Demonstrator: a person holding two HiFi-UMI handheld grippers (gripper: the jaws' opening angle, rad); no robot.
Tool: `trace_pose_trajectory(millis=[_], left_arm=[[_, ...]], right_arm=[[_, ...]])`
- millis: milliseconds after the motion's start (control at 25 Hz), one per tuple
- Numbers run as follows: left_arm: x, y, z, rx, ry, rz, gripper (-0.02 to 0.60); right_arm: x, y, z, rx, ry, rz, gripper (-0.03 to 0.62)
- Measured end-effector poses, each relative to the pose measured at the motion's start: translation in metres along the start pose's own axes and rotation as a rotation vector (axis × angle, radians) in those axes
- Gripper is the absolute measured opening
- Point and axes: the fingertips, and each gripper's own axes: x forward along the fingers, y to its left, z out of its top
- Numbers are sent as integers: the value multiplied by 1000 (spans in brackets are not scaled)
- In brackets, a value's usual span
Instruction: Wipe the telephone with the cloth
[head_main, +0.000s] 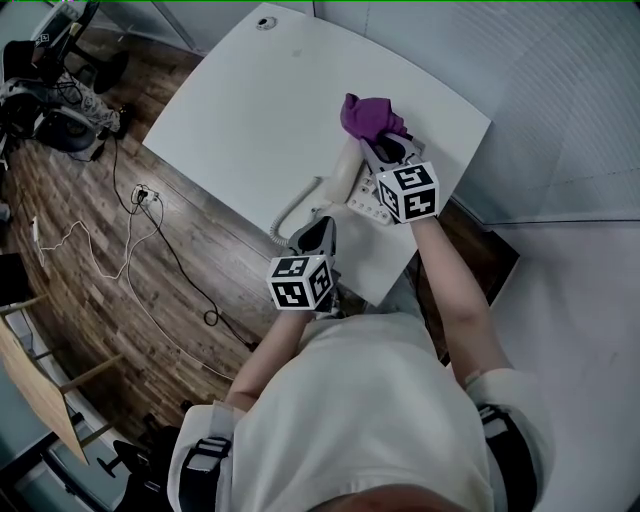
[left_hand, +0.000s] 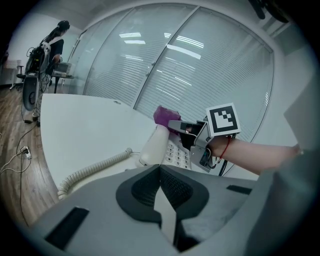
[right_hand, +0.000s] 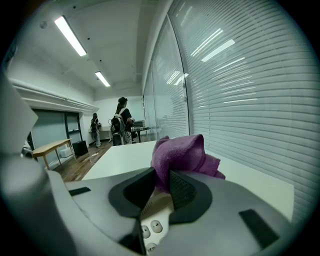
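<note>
Markings: the key legends on the telephone (right_hand: 152, 227) are too small for me to read. Black-and-white square markers cover the cubes (head_main: 410, 190).

Right gripper (right_hand: 162, 185): the fingers are clamped on the purple cloth (right_hand: 182, 155). It bunches above the pads and lies against the far end of the telephone.

Left gripper (left_hand: 160, 172): the fingers are fully closed together with nothing between them. The tip sits just beside the telephone's near end; I cannot confirm contact.

Telephone location: near edge of the white table (head_main: 250, 100), with the coiled cord (head_main: 288, 212) trailing off its left side.
</note>
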Motion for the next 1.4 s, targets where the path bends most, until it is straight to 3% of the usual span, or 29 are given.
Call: trace_pose_trajectory(millis=[1400], left_arm=[[-46, -2, -27, 18, -6, -19, 21]], right_arm=[[-46, 76, -63, 12, 77, 44, 91]])
